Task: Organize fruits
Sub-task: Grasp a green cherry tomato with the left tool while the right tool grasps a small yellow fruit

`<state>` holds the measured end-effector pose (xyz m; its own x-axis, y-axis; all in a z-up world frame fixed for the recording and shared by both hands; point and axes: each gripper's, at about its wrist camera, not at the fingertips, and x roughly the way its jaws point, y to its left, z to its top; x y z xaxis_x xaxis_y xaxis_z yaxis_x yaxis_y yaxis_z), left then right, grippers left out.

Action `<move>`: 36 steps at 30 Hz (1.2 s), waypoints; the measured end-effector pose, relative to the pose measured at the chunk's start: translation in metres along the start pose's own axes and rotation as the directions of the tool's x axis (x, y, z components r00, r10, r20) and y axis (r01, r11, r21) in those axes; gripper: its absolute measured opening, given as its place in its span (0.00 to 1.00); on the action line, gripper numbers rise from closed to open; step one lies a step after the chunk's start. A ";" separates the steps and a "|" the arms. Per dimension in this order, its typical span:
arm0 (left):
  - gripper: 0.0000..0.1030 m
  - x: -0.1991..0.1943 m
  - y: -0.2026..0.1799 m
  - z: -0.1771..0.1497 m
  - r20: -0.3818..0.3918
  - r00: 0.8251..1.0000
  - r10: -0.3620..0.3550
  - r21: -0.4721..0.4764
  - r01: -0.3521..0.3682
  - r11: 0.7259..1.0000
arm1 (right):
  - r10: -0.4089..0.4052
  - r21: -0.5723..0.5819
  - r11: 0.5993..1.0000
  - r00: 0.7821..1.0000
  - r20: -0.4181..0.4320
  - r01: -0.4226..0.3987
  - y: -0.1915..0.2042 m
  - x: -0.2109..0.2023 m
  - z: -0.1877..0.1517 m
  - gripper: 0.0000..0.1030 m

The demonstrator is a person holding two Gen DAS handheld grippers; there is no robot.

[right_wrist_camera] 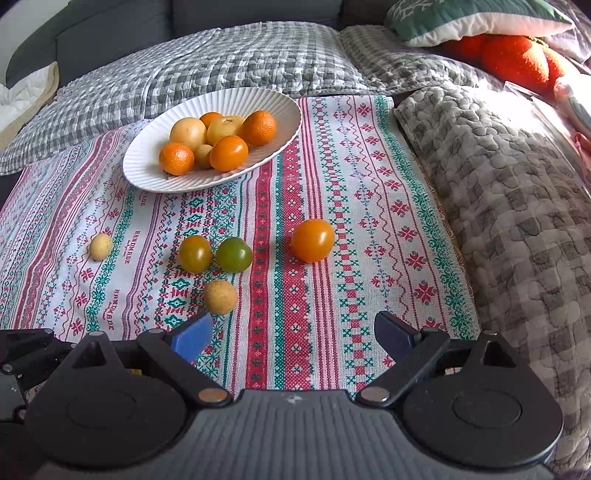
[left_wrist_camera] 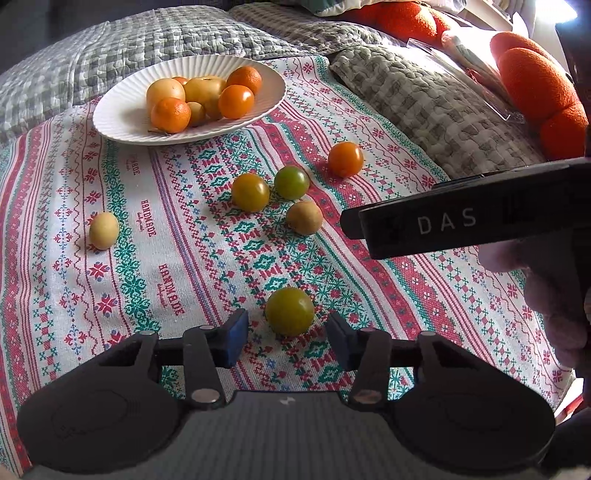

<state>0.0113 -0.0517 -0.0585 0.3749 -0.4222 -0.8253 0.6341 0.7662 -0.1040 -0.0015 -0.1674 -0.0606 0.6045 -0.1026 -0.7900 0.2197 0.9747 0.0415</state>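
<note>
A white ribbed plate [left_wrist_camera: 122, 122] [right_wrist_camera: 147, 173] at the back of the patterned cloth holds several orange and yellow fruits. Loose on the cloth lie an orange tomato [left_wrist_camera: 345, 158] [right_wrist_camera: 312, 240], a green tomato [left_wrist_camera: 291, 182] [right_wrist_camera: 233, 254], a yellow-green tomato [left_wrist_camera: 250, 192] [right_wrist_camera: 195, 253], a tan round fruit [left_wrist_camera: 304, 218] [right_wrist_camera: 220, 297] and a pale small fruit [left_wrist_camera: 104, 230] [right_wrist_camera: 100, 246]. My left gripper [left_wrist_camera: 287, 336] is open, with another yellow-green tomato [left_wrist_camera: 290, 311] just in front, between its blue fingertips. My right gripper [right_wrist_camera: 293, 336] is open and empty, low over the cloth; its body shows in the left wrist view [left_wrist_camera: 443, 221].
The patterned cloth [left_wrist_camera: 184, 258] [right_wrist_camera: 351, 221] lies on a grey checked quilt [left_wrist_camera: 443, 103] [right_wrist_camera: 517, 221] that bulges up on the right. Orange plush cushions [left_wrist_camera: 535, 85] [right_wrist_camera: 517, 59] and a green pillow [right_wrist_camera: 472, 18] sit at the back right.
</note>
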 end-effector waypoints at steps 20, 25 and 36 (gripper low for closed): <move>0.20 -0.006 0.019 0.006 -0.022 0.995 0.095 -0.075 -0.096 0.993 | 0.083 -0.088 0.993 0.993 0.087 -0.076 0.018 0.012 -0.003 0.82; 0.20 -0.008 0.029 0.008 -0.030 0.994 0.109 -0.113 -0.112 0.987 | 0.098 -0.091 0.992 0.991 0.088 -0.090 0.024 0.021 -0.003 0.69; 0.20 -0.006 0.031 0.008 -0.044 0.995 0.094 -0.134 -0.099 0.986 | 0.137 -0.140 0.982 0.986 0.095 -0.123 0.040 0.024 -0.004 0.49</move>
<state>0.0339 -0.0293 -0.0524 0.4026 -0.3262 -0.8553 0.4976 0.8622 -0.0946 0.0188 -0.1301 -0.0809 0.6992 0.0134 -0.7148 0.0341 0.9981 0.0521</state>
